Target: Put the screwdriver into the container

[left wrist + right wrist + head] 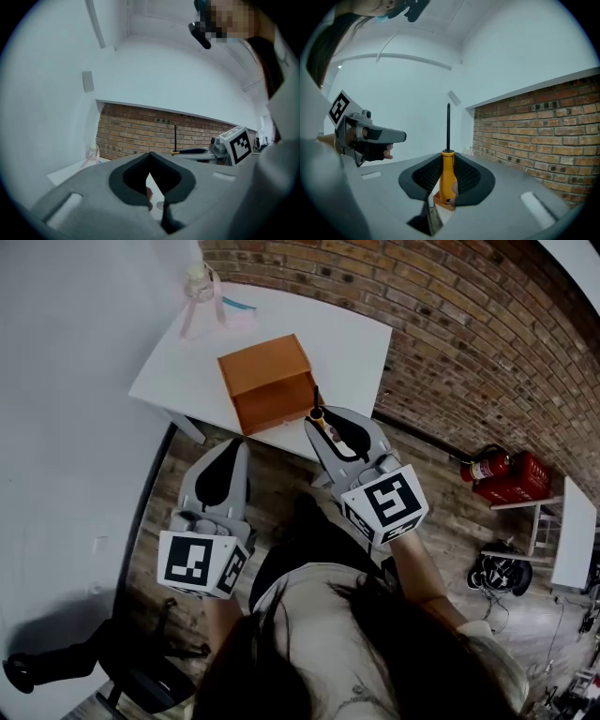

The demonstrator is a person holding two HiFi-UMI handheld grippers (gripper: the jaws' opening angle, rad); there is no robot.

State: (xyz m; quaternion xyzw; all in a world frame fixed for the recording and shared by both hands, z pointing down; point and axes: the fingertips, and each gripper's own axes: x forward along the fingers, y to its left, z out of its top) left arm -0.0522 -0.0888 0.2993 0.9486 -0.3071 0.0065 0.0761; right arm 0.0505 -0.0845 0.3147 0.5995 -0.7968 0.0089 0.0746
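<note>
An open orange-brown box, the container [265, 367], stands on a white table [356, 334] near its front edge. My right gripper [320, 420] hovers at the box's front right corner, shut on a screwdriver [317, 407] with an orange handle. In the right gripper view the pads clamp the screwdriver's handle [448, 173], its black shaft points straight up, and a corner of the container [440, 202] shows below. My left gripper [229, 454] hangs lower left, short of the table, with its tips together and nothing held. The left gripper view shows the screwdriver [176, 138] upright off to the right.
A small bottle with pink straps [199, 282] sits at the table's back left. A brick wall [450, 324] runs behind the table. A red fire extinguisher [483, 468] and a red crate [525, 474] stand on the wooden floor to the right.
</note>
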